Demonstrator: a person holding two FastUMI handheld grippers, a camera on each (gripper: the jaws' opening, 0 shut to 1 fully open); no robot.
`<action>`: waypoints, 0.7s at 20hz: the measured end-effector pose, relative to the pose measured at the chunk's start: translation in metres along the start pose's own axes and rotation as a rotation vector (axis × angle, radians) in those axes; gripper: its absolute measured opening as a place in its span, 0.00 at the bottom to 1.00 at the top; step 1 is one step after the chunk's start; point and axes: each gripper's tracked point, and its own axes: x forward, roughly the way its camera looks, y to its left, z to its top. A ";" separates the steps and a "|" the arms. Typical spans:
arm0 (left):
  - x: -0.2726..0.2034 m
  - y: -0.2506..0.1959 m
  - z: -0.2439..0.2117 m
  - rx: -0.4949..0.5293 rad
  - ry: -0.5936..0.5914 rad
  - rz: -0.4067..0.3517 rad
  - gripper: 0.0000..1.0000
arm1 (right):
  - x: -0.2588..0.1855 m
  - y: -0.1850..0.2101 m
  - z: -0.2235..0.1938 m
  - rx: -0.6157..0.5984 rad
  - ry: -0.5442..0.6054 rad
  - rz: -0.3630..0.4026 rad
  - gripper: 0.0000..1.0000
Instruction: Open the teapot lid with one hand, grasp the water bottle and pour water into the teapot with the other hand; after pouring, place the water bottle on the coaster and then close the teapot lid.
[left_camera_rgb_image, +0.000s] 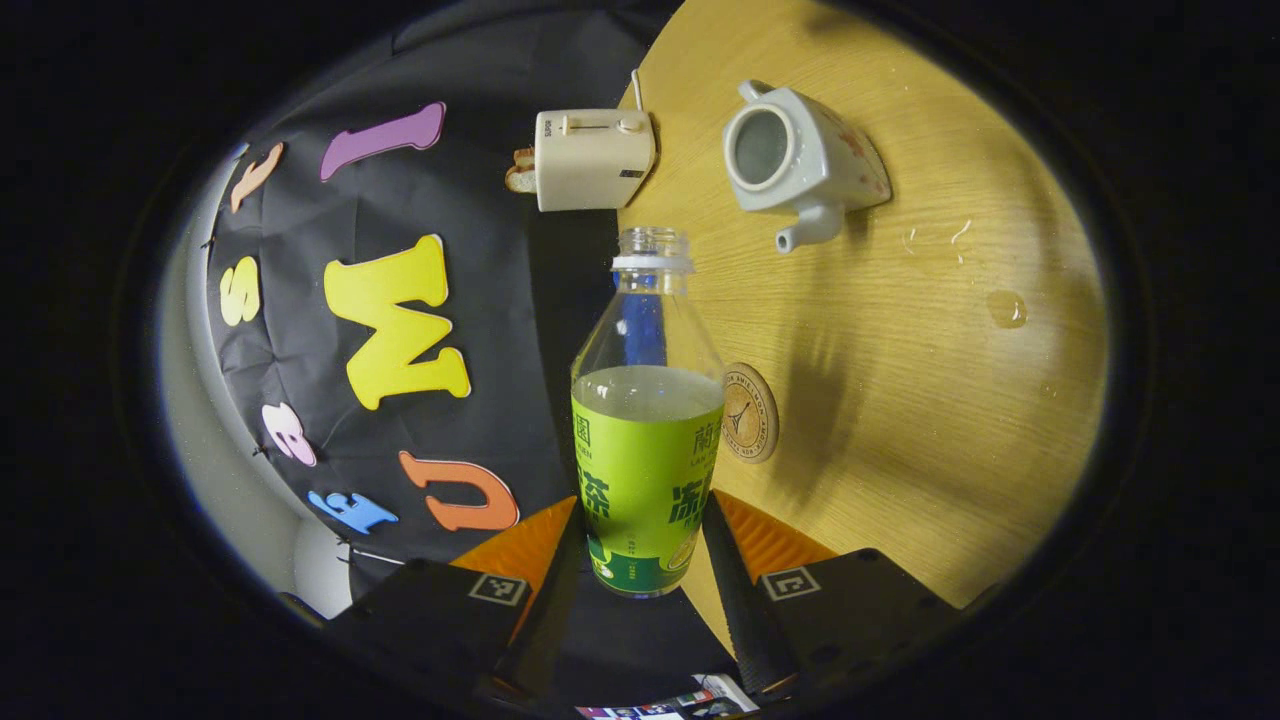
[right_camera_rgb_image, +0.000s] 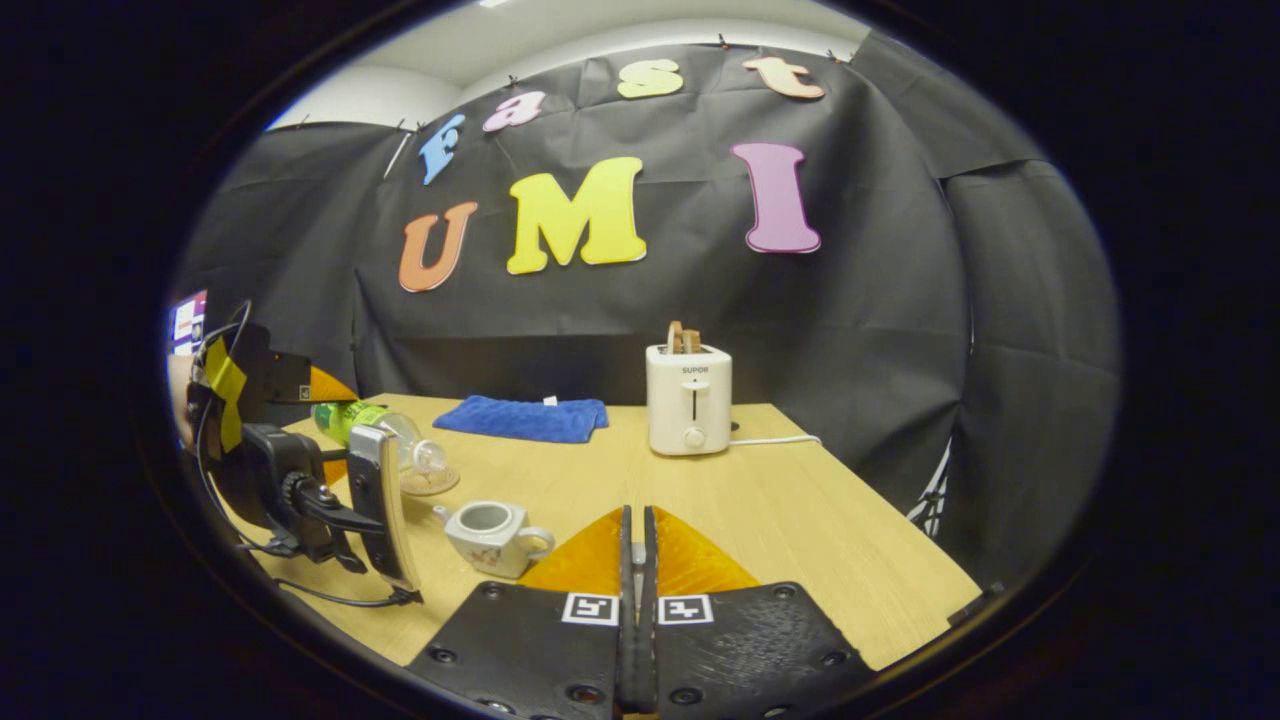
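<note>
Left gripper view: left gripper (left_camera_rgb_image: 645, 545) clamps water bottle (left_camera_rgb_image: 646, 440), mouth toward teapot (left_camera_rgb_image: 800, 160).

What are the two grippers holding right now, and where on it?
The left gripper clamps the water bottle by its lower labelled body. What the shut right gripper pinches cannot be told.

Uncapped green-labelled water bottle (left_camera_rgb_image: 647, 440) tilts above lidless white teapot (left_camera_rgb_image: 795, 160), beside round coaster (left_camera_rgb_image: 750, 412).
</note>
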 end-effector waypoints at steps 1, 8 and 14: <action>0.001 0.002 0.003 0.014 -0.004 0.004 0.70 | 0.000 -0.002 -0.001 0.002 0.000 -0.002 0.00; -0.002 0.008 0.024 0.100 -0.030 0.017 0.70 | -0.004 -0.012 -0.005 0.011 0.001 -0.015 0.00; -0.001 0.015 0.036 0.201 -0.040 0.037 0.70 | -0.006 -0.013 -0.007 0.017 0.004 -0.011 0.00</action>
